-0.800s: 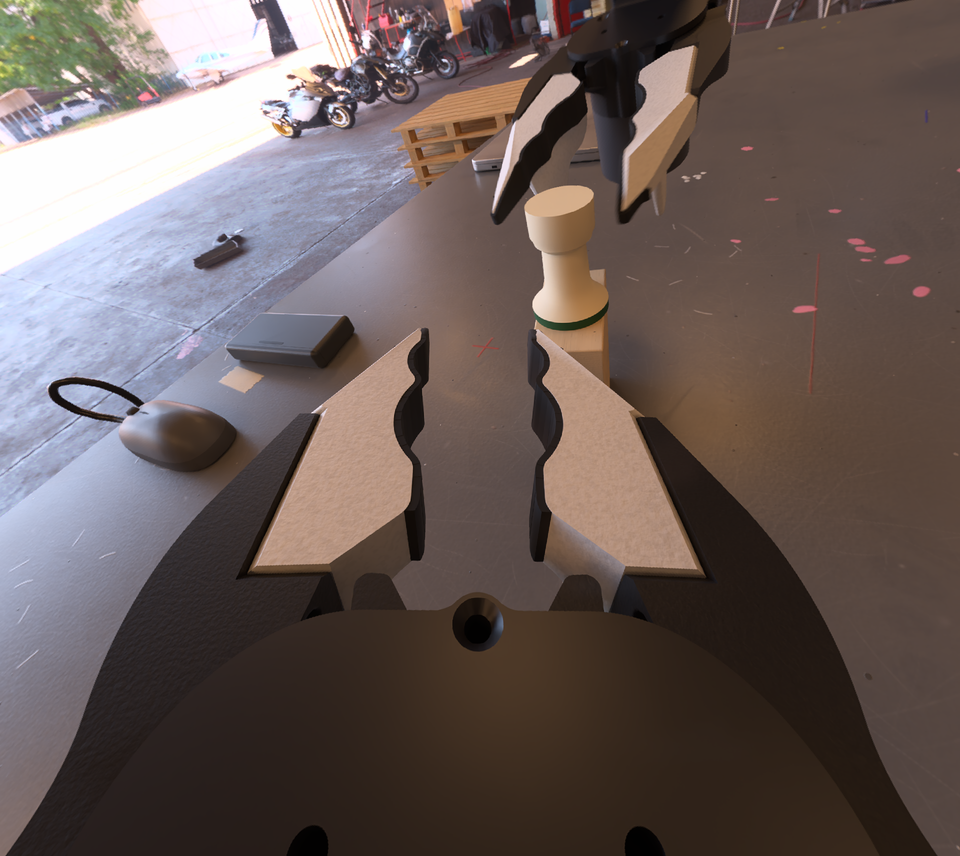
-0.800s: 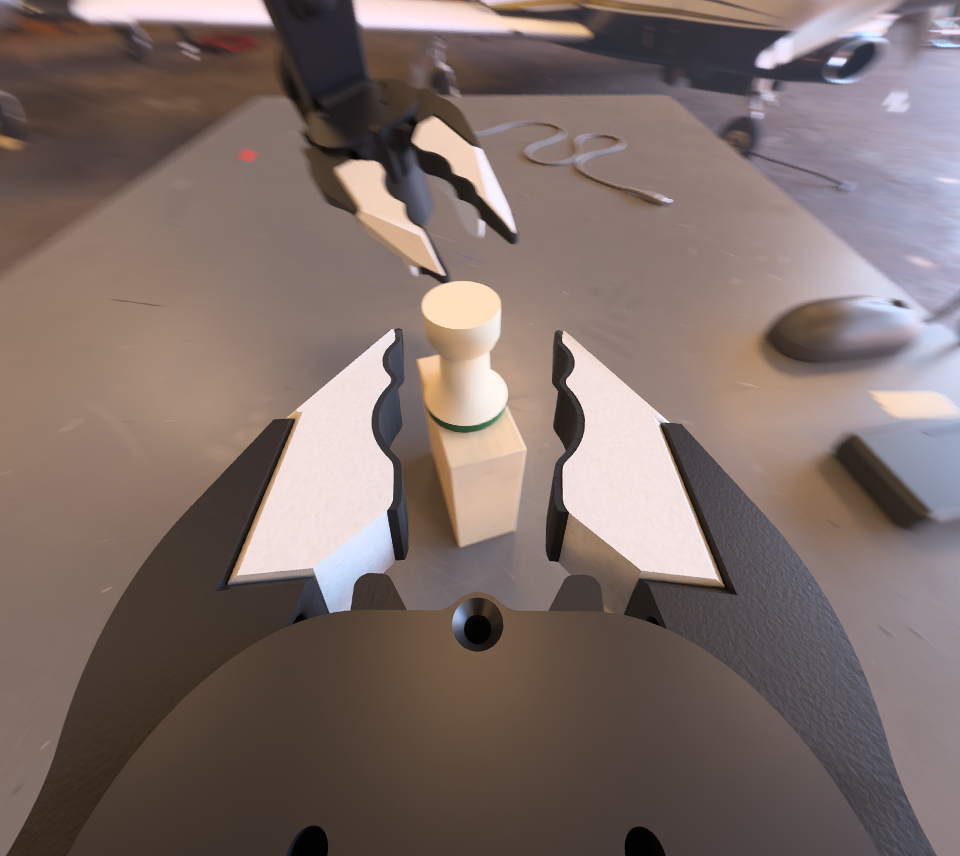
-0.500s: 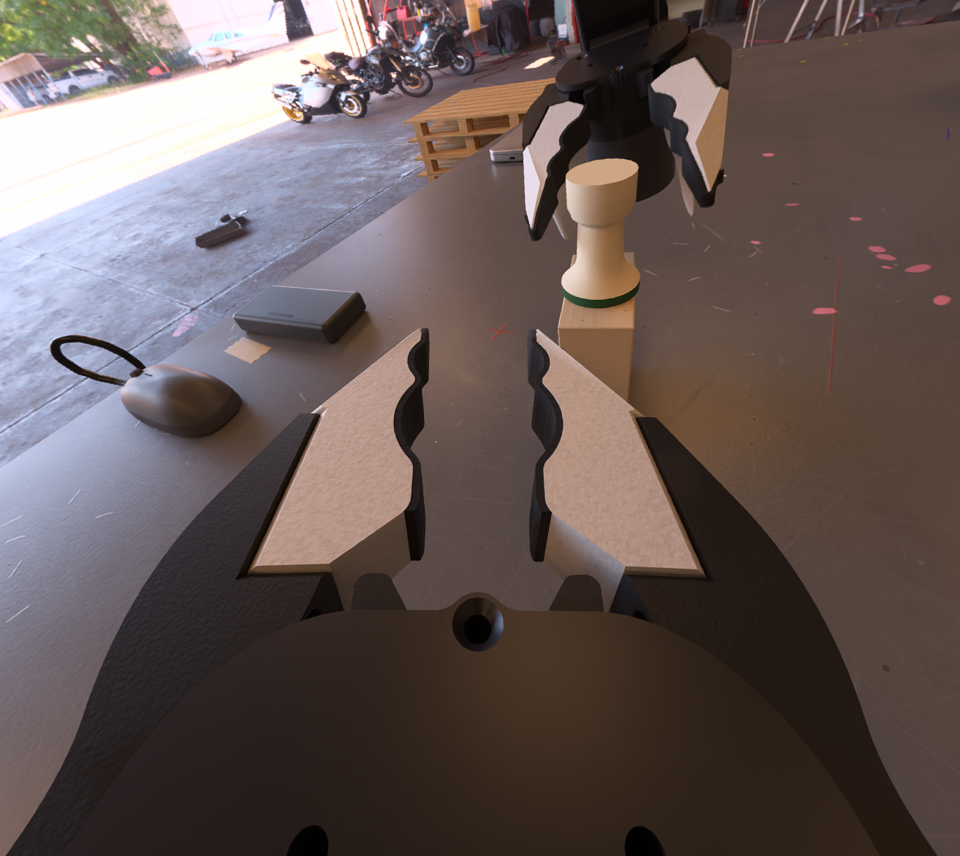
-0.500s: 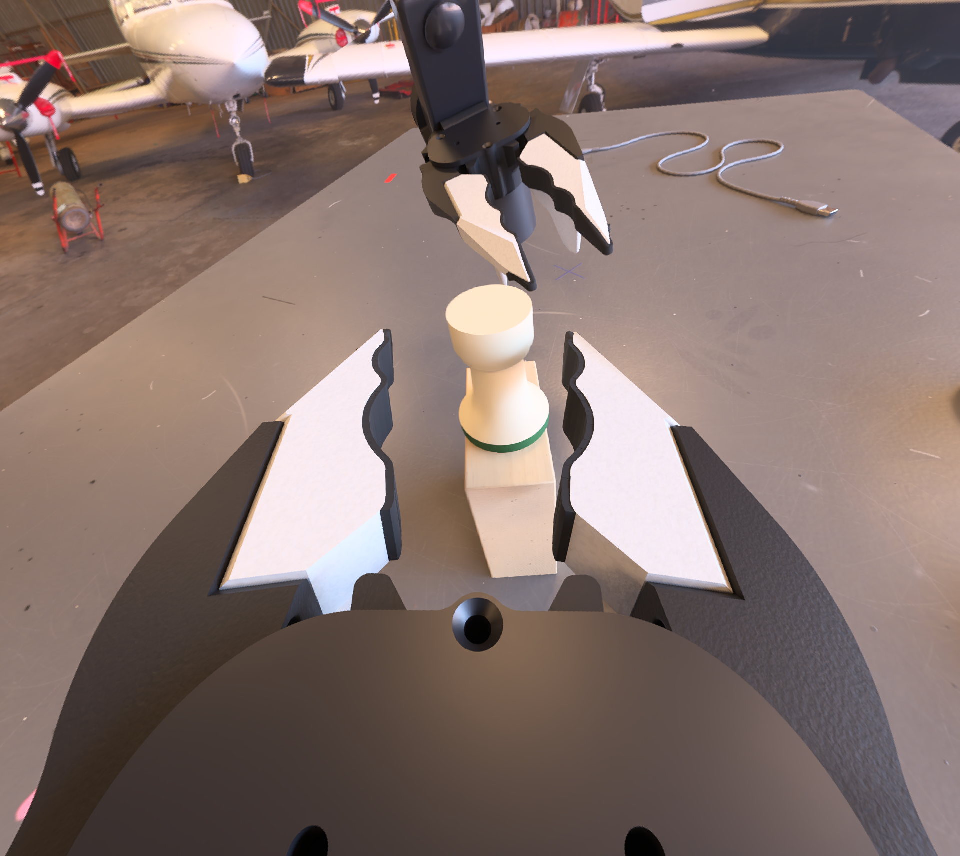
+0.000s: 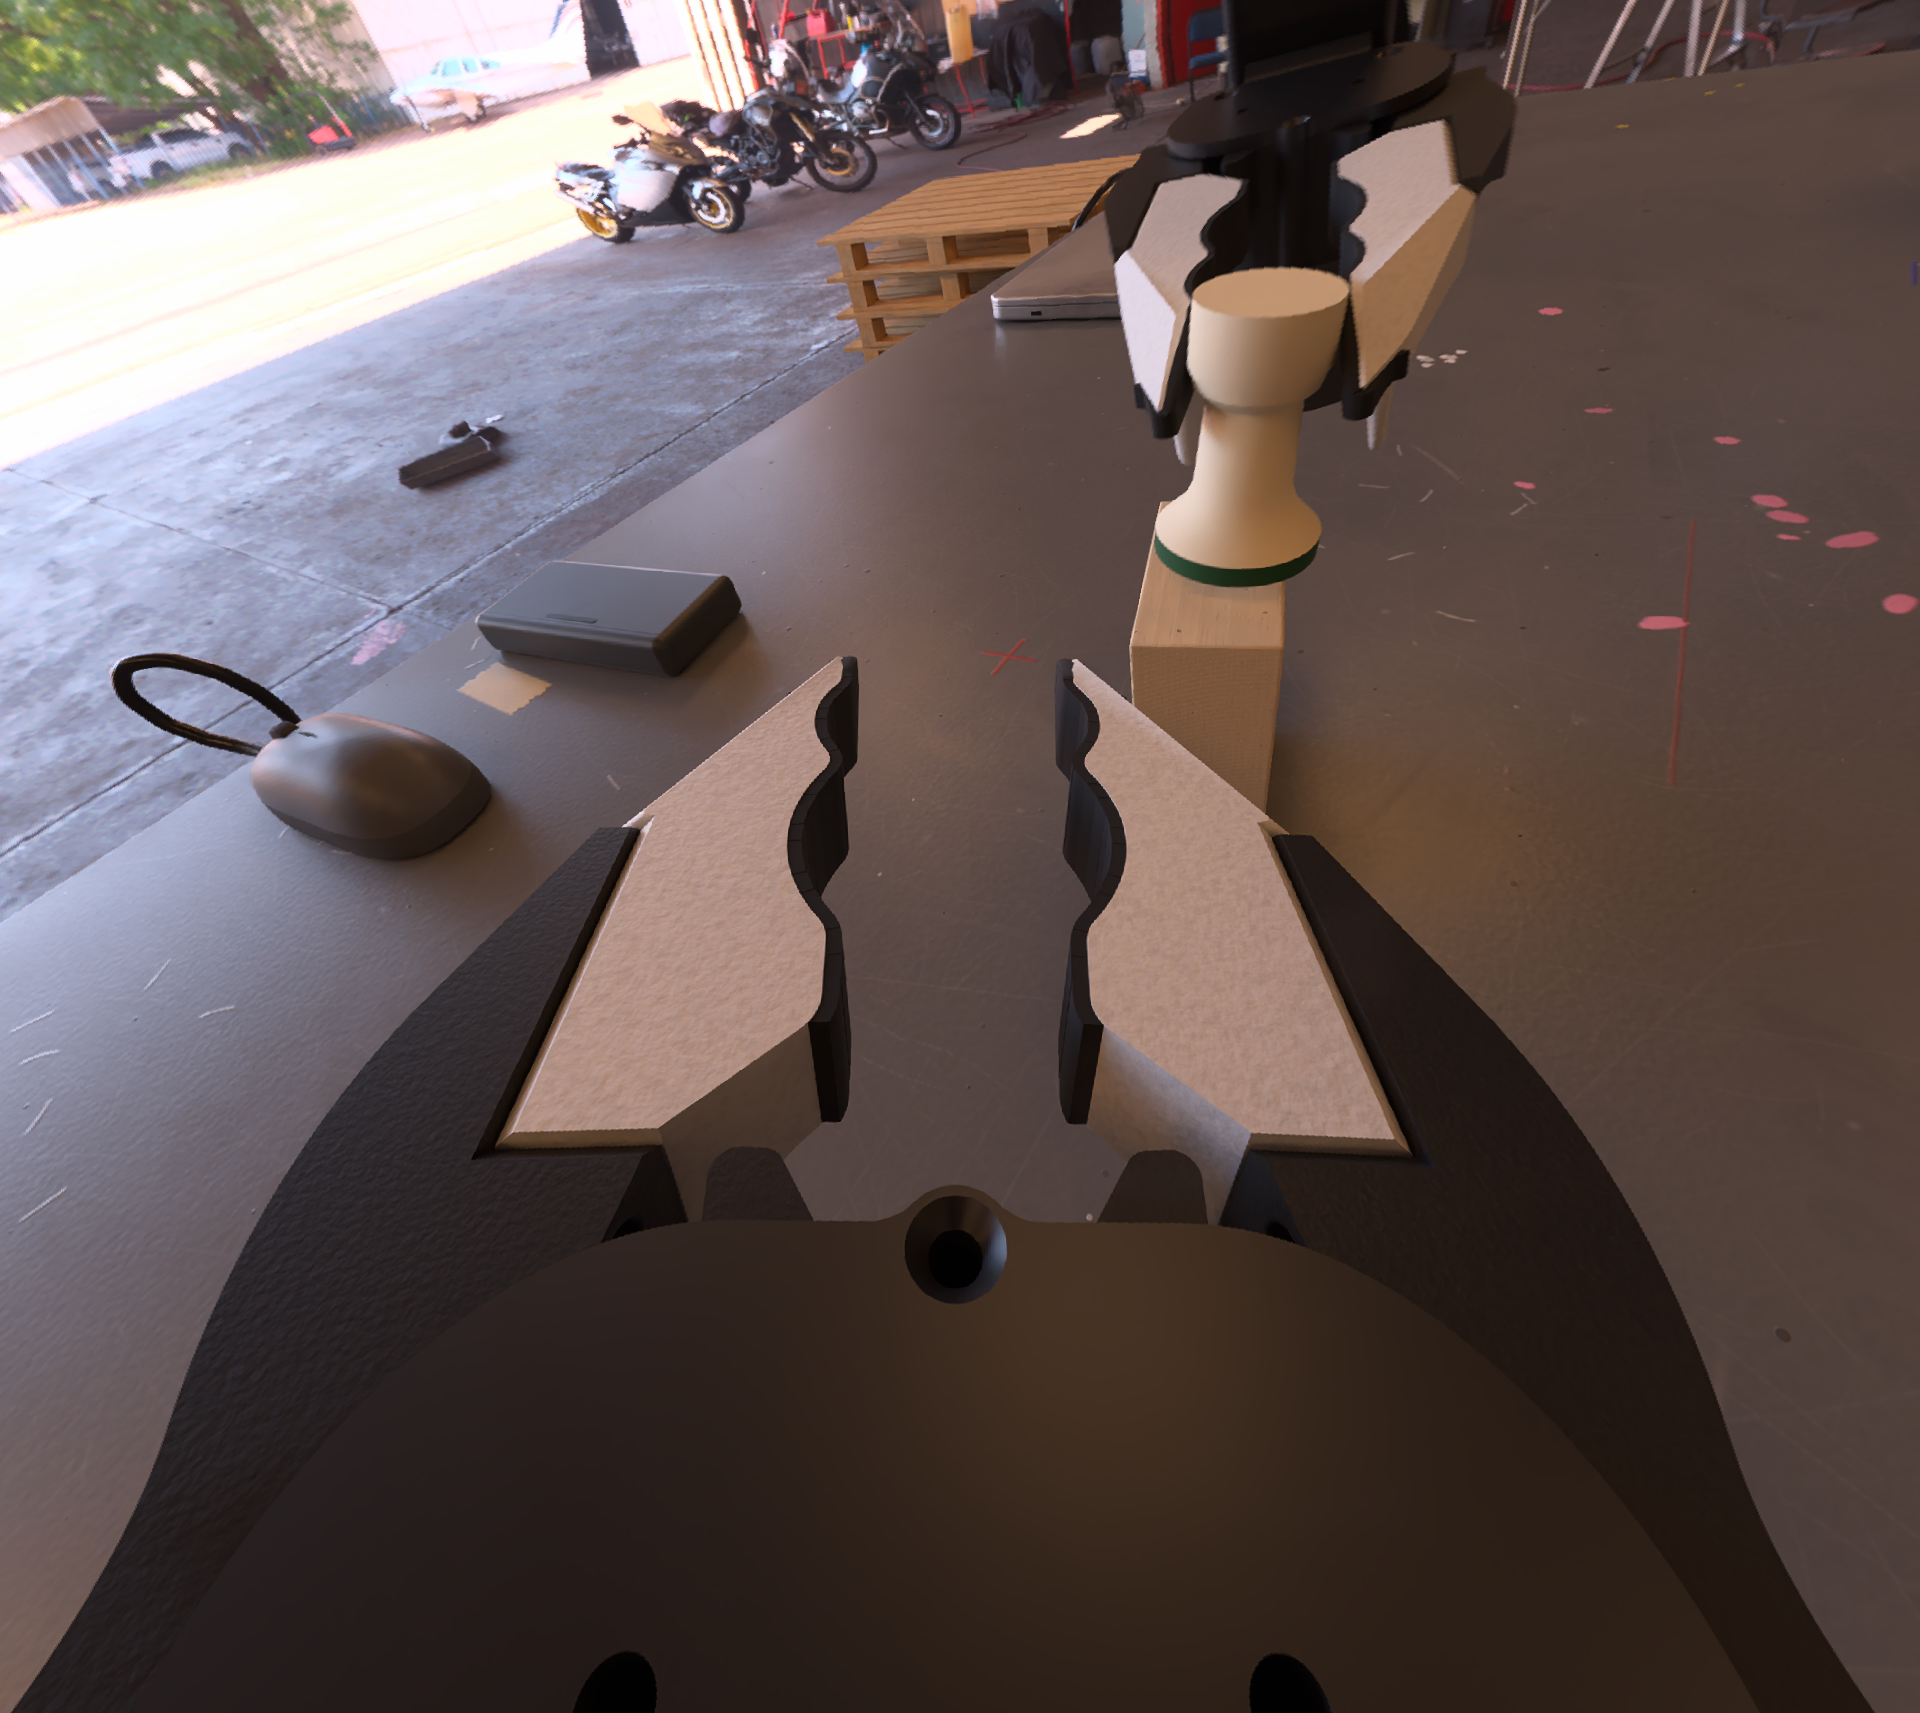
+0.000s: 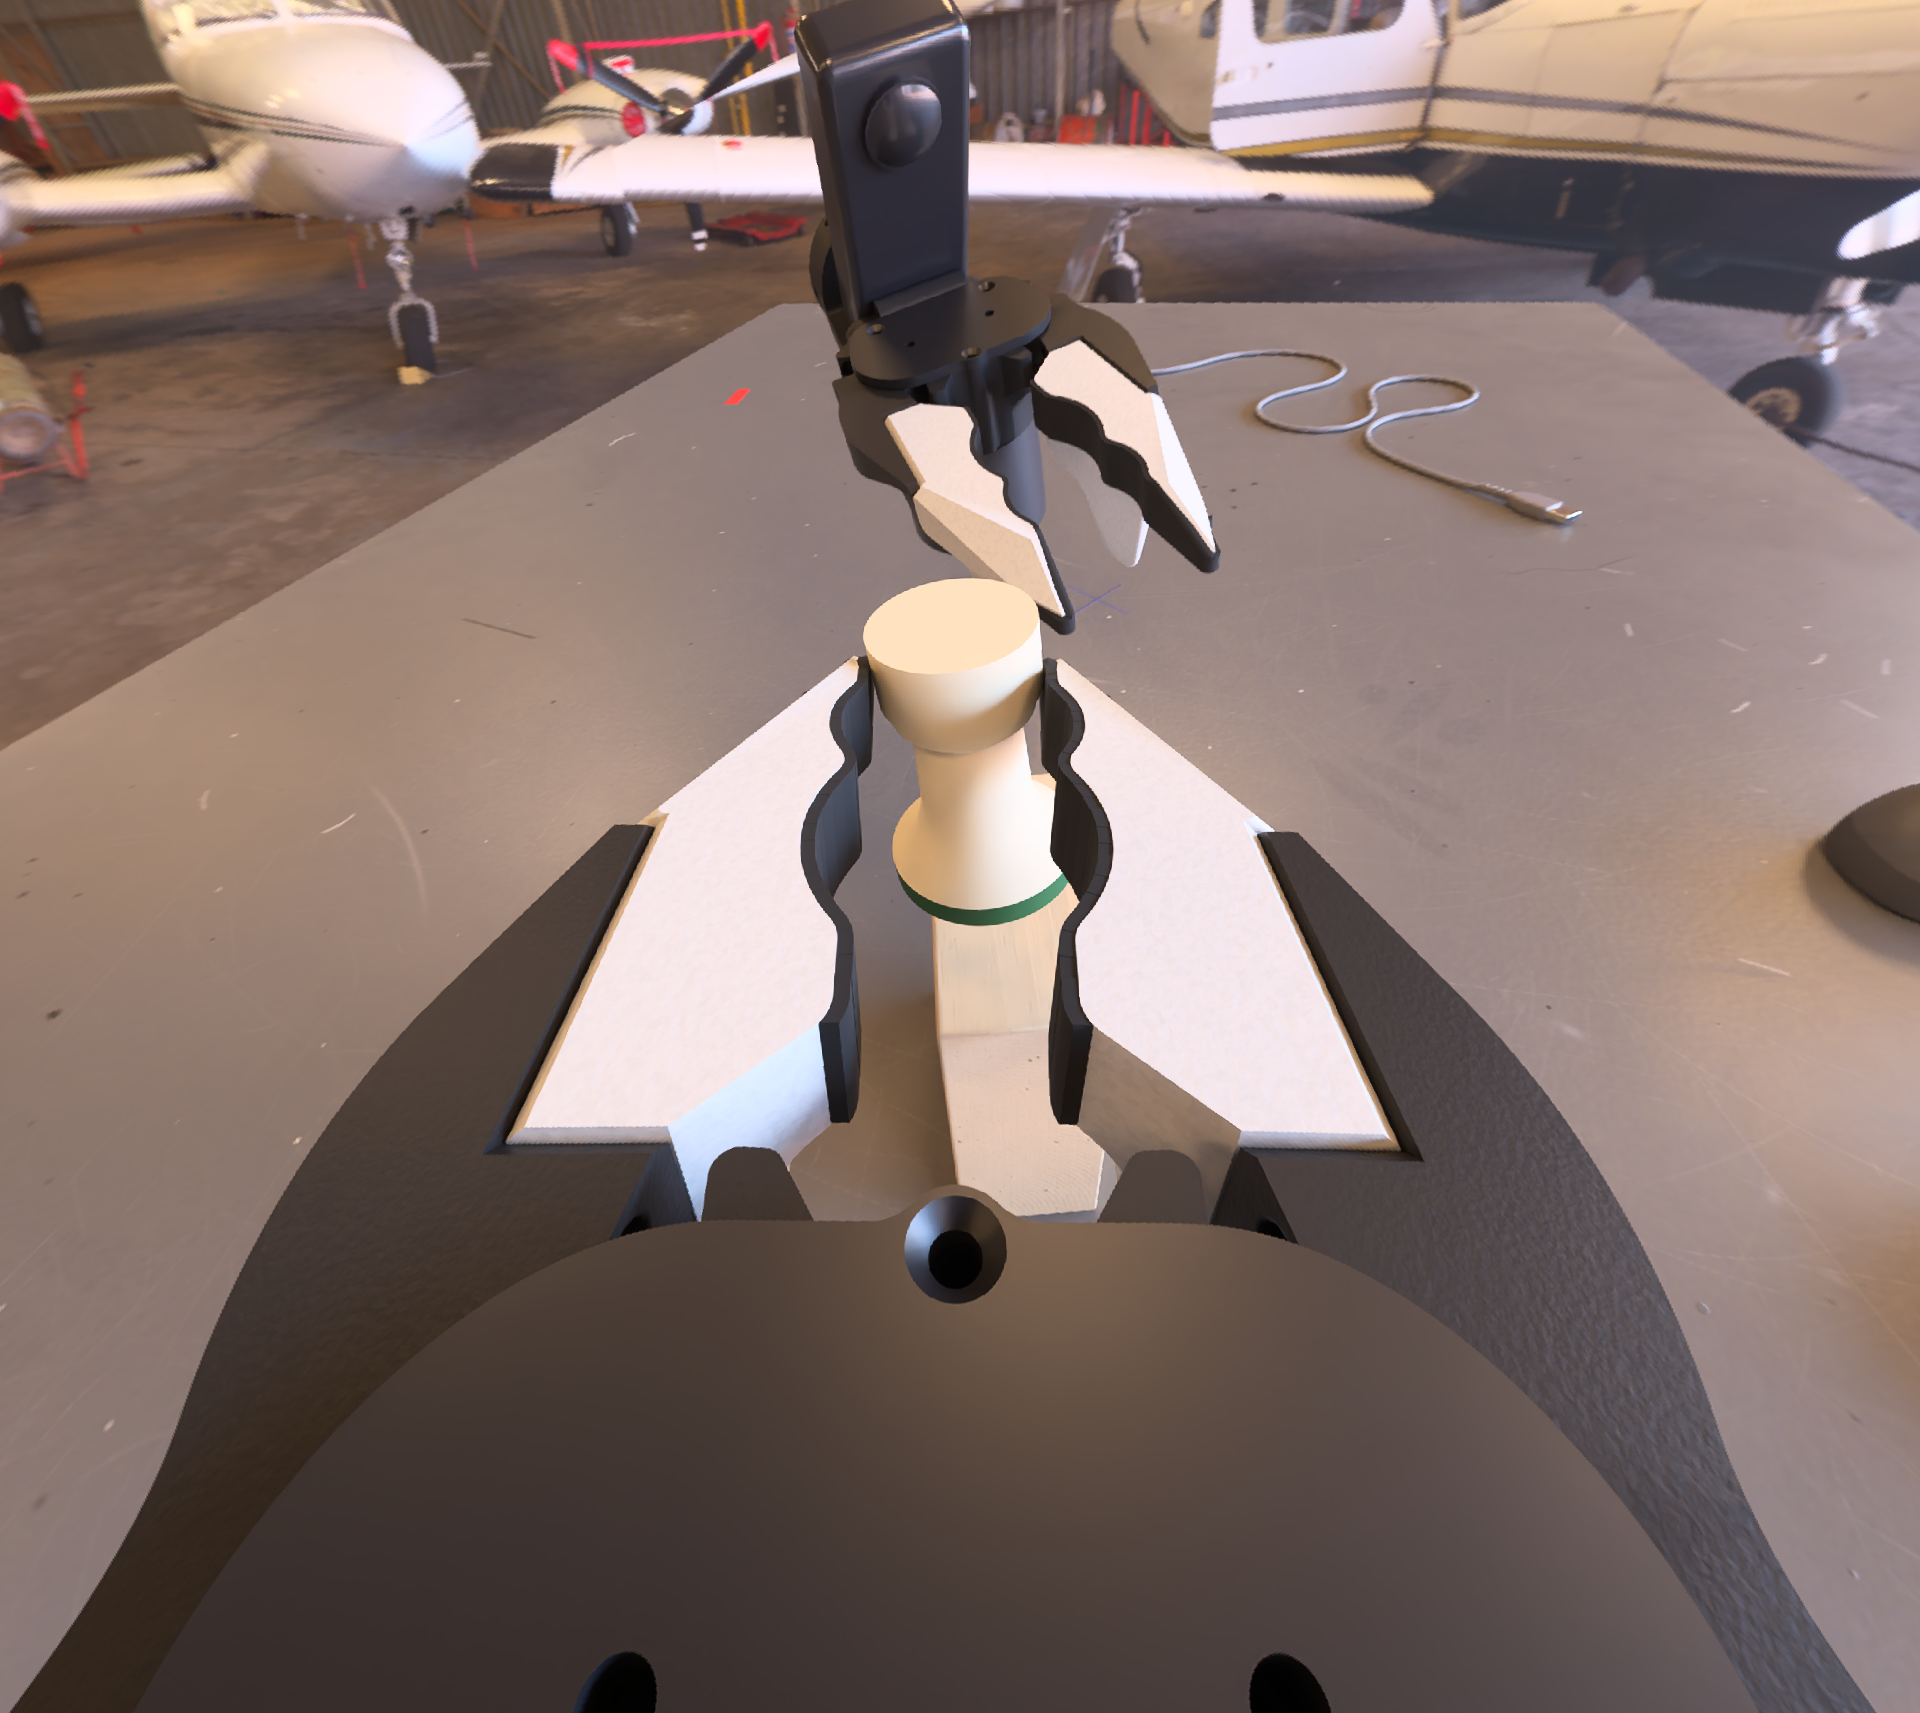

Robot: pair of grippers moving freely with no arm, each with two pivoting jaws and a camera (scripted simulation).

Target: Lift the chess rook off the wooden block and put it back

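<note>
A cream chess rook (image 5: 1247,437) with a green ring at its base stands upright on a pale wooden block (image 5: 1210,676) on the grey table. In the right wrist view the rook (image 6: 956,728) sits between my fingers, with the block (image 6: 997,1040) under it. My right gripper (image 6: 956,676) is shut on the rook's head, with a finger touching each side. From the left wrist view the right gripper (image 5: 1262,354) comes down from above. My left gripper (image 5: 956,676) is open and empty, just left of the block. It shows beyond the rook in the right wrist view (image 6: 1132,588).
A dark mouse (image 5: 364,785) and a black box (image 5: 613,614) lie near the table's left edge. A closed laptop (image 5: 1049,292) lies at the far edge. In the right wrist view a grey cable (image 6: 1403,437) lies far right and the mouse (image 6: 1881,853) is at the right edge.
My right gripper has come down over the rook and closed its fingers on the head. My left gripper has stayed open and shifted a little to the side of the block.
</note>
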